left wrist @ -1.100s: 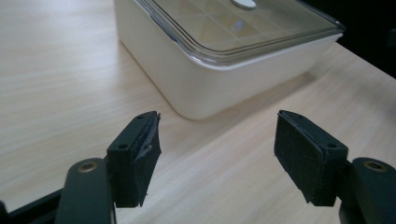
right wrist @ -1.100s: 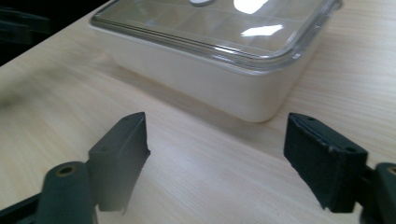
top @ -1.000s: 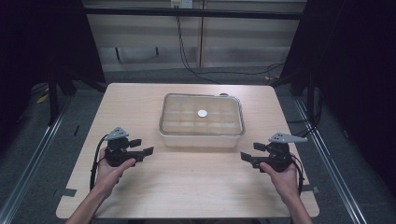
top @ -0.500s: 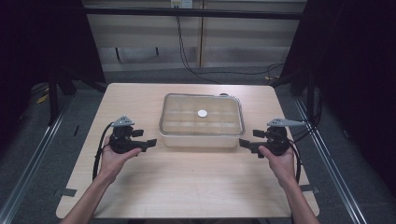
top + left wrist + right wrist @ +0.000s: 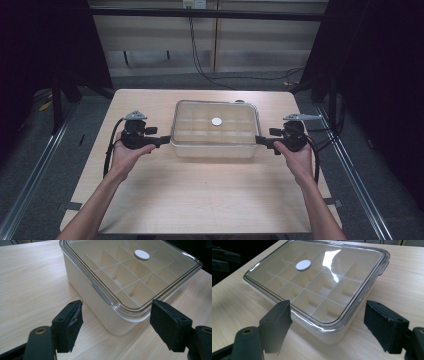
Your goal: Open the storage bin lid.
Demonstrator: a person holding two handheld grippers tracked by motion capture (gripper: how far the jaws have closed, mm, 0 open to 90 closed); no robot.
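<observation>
A cream box (image 5: 215, 150) with a clear lid (image 5: 200, 127) stands mid-table, divided inside into several compartments. A white round disc (image 5: 216, 121) lies on the lid. My left gripper (image 5: 161, 141) is at the box's left end and my right gripper (image 5: 260, 141) at its right end, both pointing inward. In the left gripper view the jaws (image 5: 117, 312) stand wide around the box's near corner (image 5: 87, 290), pads clear of it. The right gripper (image 5: 329, 308) frames another corner of the box (image 5: 329, 336) the same way. Both pairs of jaws have just been closing a little, pressing on nothing.
The wooden table (image 5: 210, 195) has bare surface in front of the box and on both sides. A grey floor with metal rails runs along the table's left and right. Cables hang behind the far edge.
Both hands have moved away from the person, from in front of the box's corners to beside its two short ends. The box has not moved.
</observation>
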